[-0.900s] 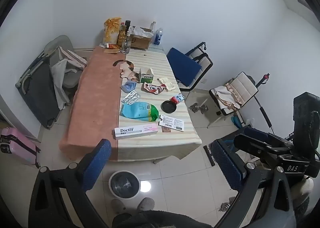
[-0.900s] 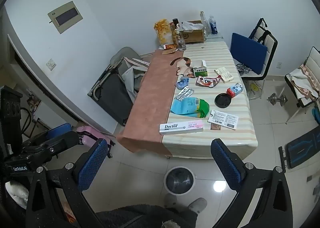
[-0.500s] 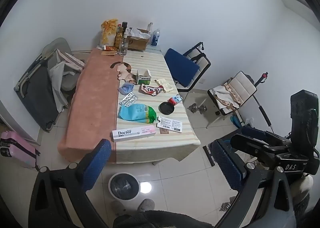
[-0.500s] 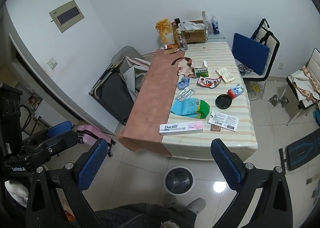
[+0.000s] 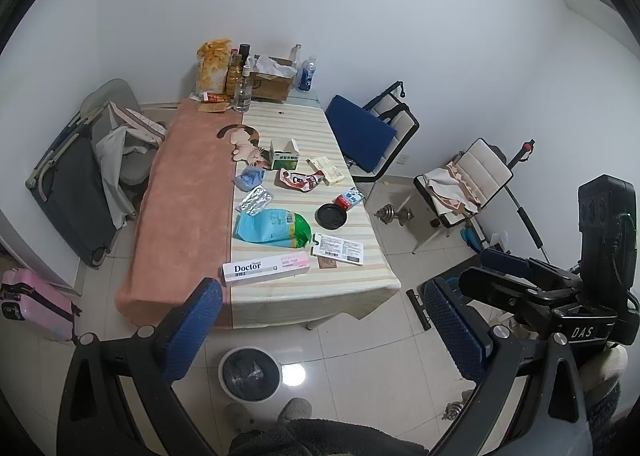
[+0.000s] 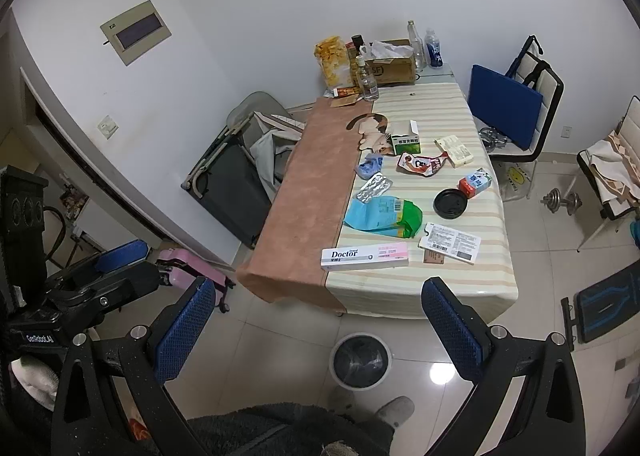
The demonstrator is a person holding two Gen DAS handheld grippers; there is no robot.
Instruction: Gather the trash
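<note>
Trash lies on the striped table (image 5: pixel 356 276): a white "Doctor" toothpaste box (image 5: pixel 266 267) (image 6: pixel 364 255) near the front edge, a blue-green bag (image 5: pixel 273 227) (image 6: pixel 383 216), a blister pack (image 5: pixel 255 200), a black lid (image 5: pixel 331 214) (image 6: pixel 450 203), a white label card (image 5: pixel 339 249), a red wrapper (image 5: pixel 301 180) and a small green box (image 5: pixel 284 154). A round bin (image 5: pixel 249 373) (image 6: pixel 361 361) stands on the floor before the table. My left gripper (image 5: pixel 320 332) and right gripper (image 6: pixel 316 330) both hang open and empty, high above the floor, short of the table.
A pink-brown cloth (image 5: pixel 182 192) covers the table's left half. Bottles, a chips bag and a cardboard box (image 5: pixel 272 82) crowd the far end. Chairs (image 5: pixel 372 136) and a dumbbell (image 5: pixel 394 213) stand right; a folded cot (image 5: pixel 76 184) and pink suitcase (image 5: pixel 34 306) left. Slippered feet (image 5: pixel 294 408) show below.
Both views have shifted slightly; the table sits a little higher and further off in the frames. The jaws stay wide and nothing on the table has moved.
</note>
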